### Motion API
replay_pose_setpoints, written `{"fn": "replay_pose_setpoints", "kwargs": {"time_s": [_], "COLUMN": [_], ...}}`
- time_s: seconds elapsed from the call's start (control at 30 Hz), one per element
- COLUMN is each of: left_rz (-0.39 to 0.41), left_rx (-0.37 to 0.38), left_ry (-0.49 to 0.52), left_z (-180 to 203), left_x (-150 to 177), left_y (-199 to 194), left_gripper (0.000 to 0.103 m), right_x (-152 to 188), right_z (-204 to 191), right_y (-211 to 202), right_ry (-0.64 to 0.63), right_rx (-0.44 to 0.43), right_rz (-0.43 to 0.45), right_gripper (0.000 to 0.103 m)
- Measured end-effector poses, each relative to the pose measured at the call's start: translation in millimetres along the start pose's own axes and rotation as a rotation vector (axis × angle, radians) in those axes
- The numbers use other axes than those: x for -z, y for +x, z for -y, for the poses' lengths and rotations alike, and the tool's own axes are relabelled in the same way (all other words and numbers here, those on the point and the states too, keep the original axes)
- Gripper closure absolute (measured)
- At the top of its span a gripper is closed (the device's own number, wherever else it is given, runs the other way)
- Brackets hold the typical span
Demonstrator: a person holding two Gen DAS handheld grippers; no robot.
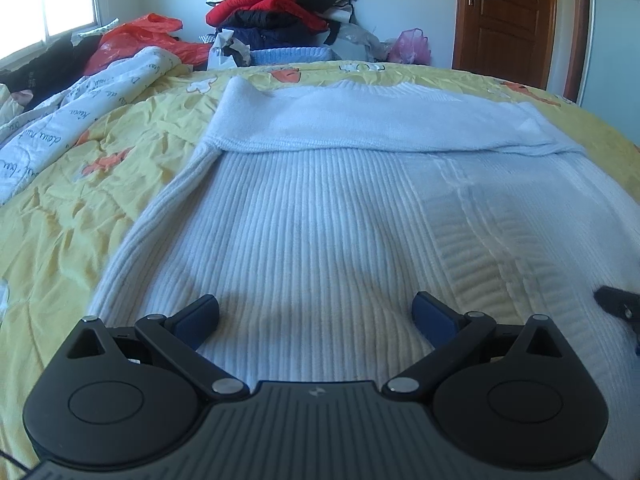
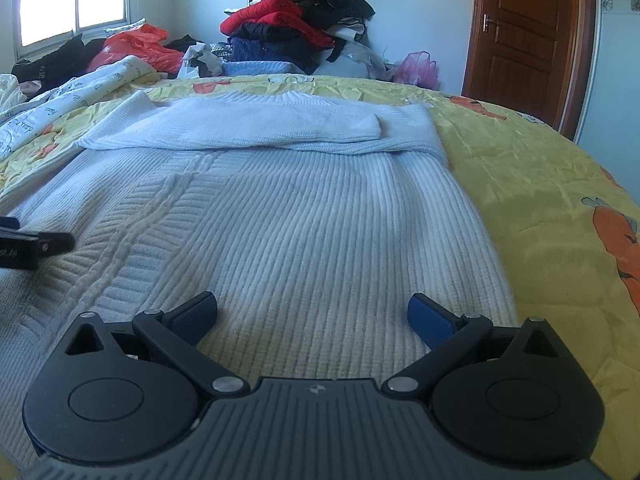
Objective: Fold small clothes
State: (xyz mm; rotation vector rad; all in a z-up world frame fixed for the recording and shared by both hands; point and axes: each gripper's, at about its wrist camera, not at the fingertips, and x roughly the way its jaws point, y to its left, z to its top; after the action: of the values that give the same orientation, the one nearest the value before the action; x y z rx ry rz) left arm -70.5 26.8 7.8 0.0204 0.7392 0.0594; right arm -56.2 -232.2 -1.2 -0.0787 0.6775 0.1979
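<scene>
Only the left wrist view shows the sweater's (image 1: pixel 320 208) left edge against the yellow bedspread (image 1: pixel 80 208); the right view shows its right edge. Both the left tool (image 1: pixel 316 312) and right tool (image 2: pixel 313 310) hover low over its near hem, spread wide, holding nothing.

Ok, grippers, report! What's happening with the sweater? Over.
Left hand-held gripper open, right hand-held gripper open, both empty. Sweater flat on bed, sleeves folded across. Nothing in the way.
</scene>
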Motion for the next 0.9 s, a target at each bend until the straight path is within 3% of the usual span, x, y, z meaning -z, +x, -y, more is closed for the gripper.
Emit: {"fn": "replay_pose_setpoints", "kwargs": {"time_s": [0.13,0.63,0.77,0.9], "left_rz": [0.029,0.001,0.051,0.019], "left_rx": [0.007,0.030,-0.025,-0.085], "left_ry": [0.008,-0.009,0.000,-0.023], "left_z": [-1,-18,-37,-69], "left_x": [9,25,33,36], "left_y": [-6,-39,-61,-60], "left_gripper": [0.000,0.000,0.000,0.000], "right_x": [0,18,20,19], "right_z": [0,5,8,23], "right_y": [0,-31,-47,-66], "right_ry": [0.000,-0.033,-0.050,-0.064], "right_rx": [0.000,-0.029,-0.068,-0.148], "right_rz": [0.000,-0.010,-0.061,-0.119], "right_gripper": [0.001,0.001,0.000,0.001]}}
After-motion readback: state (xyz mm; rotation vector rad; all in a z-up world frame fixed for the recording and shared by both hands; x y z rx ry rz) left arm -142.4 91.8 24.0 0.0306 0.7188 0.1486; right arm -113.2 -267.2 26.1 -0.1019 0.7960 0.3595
